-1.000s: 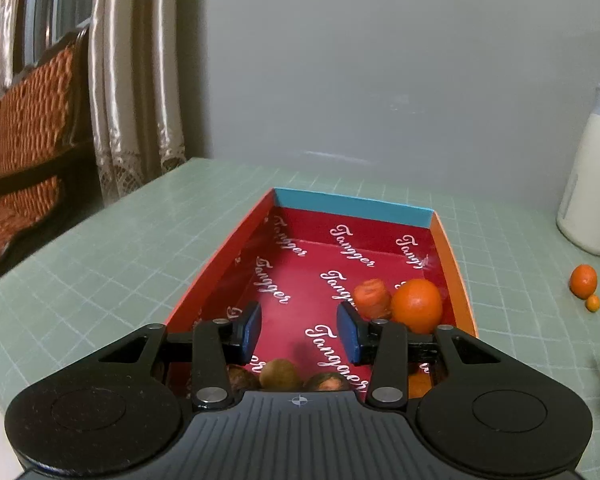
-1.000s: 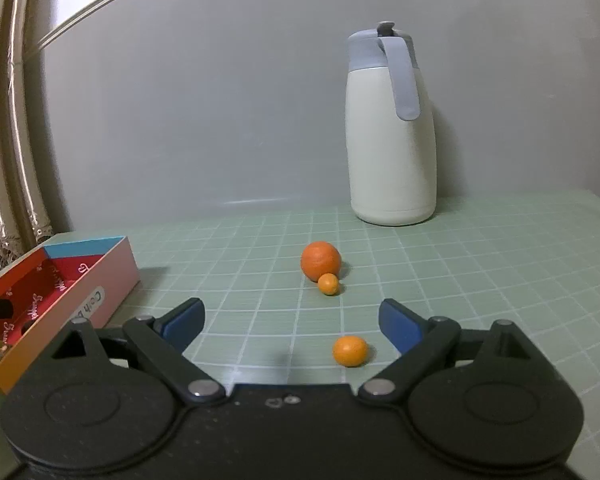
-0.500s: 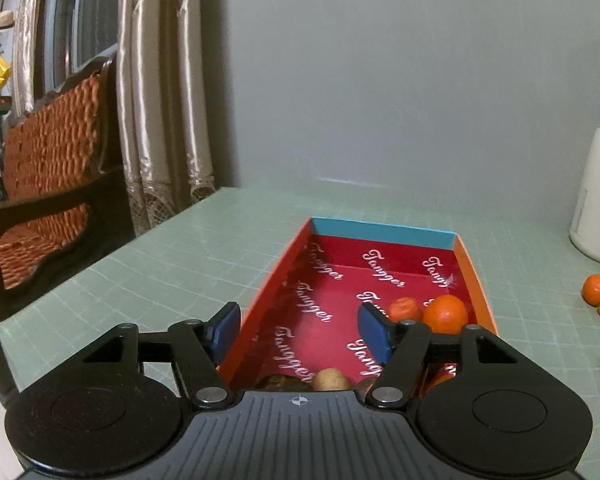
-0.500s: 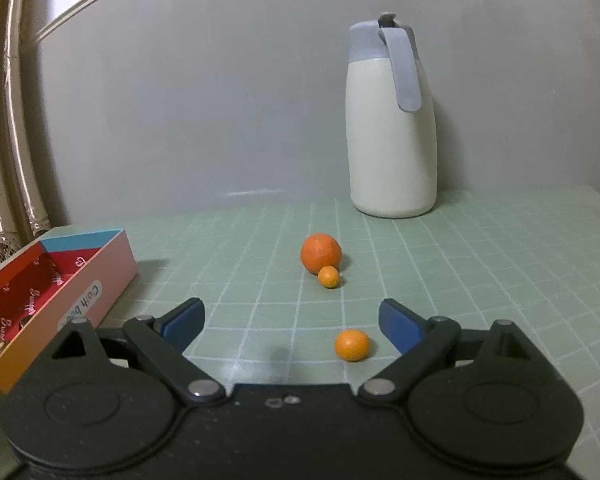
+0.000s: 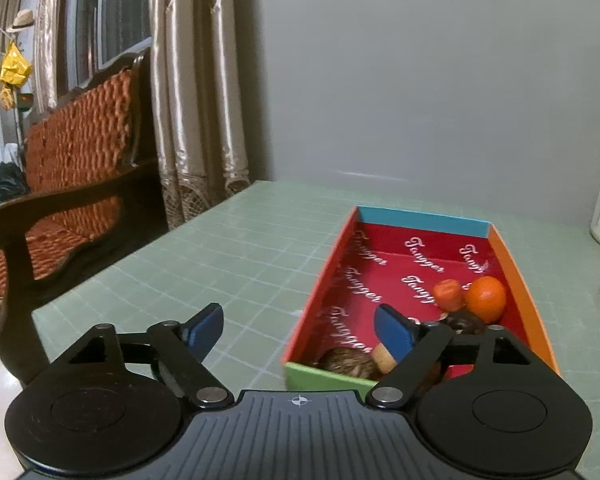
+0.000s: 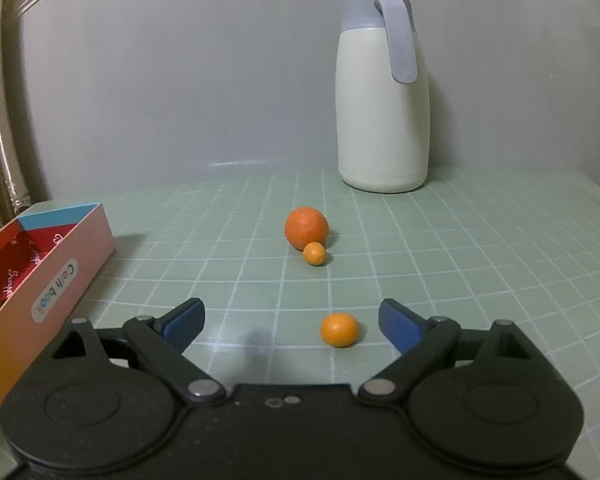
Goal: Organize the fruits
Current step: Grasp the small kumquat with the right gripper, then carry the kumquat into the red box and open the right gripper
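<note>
The right gripper [image 6: 290, 322] hangs low over the green bench [image 6: 480, 240] with its jaws spread wide and nothing held. A small orange fruit [image 6: 339, 329] lies on the bench between the two blue pads, nearer the right pad and a little ahead of the tips. That is the relation the next move turns on, in my judgement: the fruit sits almost dead ahead of these jaws and inside their span, so a short push forward and down would bracket it. It is nearly round, so its axis hardly matters to the grip.

Farther ahead of the same jaws lie a larger orange [image 6: 306, 227] and a tiny orange fruit [image 6: 314, 253], touching or nearly so, with a cream jug [image 6: 382, 92] behind them by the wall.

The left gripper [image 5: 298, 330] has jaws that are opening, with nothing between them. The red-lined box [image 5: 518, 280] lies ahead and to their right, its long axis running away from them; its near corner passes behind the right pad. Inside are an orange [image 5: 485, 298], a reddish fruit [image 5: 447, 294] and some brown ones at the near end. The loose fruits lie far off to this gripper's right, so the right hand is the nearer
</note>
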The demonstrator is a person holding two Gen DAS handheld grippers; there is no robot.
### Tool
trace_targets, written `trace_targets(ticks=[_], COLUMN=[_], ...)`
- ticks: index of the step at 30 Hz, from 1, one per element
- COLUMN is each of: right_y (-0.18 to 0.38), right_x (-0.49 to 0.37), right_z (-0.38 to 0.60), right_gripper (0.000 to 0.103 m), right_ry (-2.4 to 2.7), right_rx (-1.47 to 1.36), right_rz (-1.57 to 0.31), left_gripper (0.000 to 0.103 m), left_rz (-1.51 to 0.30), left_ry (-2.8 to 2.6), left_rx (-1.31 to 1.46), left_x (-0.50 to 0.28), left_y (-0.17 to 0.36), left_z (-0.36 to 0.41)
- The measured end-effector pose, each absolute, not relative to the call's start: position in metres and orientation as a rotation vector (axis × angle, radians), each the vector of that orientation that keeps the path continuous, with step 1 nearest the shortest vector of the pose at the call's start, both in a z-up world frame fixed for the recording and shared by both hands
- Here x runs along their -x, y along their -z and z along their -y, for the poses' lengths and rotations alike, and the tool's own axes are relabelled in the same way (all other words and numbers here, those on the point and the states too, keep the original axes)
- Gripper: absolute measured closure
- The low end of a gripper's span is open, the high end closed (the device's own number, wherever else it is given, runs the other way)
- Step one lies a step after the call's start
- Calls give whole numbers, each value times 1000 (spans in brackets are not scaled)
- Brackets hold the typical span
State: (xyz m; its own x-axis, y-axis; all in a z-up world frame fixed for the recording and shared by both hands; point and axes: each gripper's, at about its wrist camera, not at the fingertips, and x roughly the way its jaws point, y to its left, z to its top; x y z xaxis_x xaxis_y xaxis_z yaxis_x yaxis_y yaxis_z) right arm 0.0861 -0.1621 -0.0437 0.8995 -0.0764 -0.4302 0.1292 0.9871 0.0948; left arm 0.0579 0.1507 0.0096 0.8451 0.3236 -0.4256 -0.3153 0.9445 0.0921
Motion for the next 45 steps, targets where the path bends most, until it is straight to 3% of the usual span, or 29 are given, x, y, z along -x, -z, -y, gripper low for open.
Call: trace_targets(ticks=[5, 16, 19, 21, 25, 32, 45], right_y=[45, 46, 47, 49, 52, 52, 48], right_x=[-90, -99, -100, -103, -106, -108, -103], right_z=[164, 167, 166, 167, 169, 168, 159], right_gripper=[9, 11, 18, 31, 43, 82, 85], right_ry=[114, 140, 141, 141, 138, 113, 50], right_rx=[-120, -121, -111, -108, -120, -105, -107], right_rz=[-456, -487, -497, -514, -545, -557, -526], left_gripper=[9, 6, 6, 6, 6, 5, 4], left_rz=[-449, -443, -442, -443, -447, -447, -446], left_ry=[-362, -391, -396, -399, -398, -392, -404], left_rx=[-17, -17, -18, -18, -11, -4, 6], left_x=[-51, -44, -42, -41, -40, -40, -40], left_y=[-8, -6, -4, -3, -3, -3, -2], left_z=[-160, -173, -176, -177, -180, -181, -185])
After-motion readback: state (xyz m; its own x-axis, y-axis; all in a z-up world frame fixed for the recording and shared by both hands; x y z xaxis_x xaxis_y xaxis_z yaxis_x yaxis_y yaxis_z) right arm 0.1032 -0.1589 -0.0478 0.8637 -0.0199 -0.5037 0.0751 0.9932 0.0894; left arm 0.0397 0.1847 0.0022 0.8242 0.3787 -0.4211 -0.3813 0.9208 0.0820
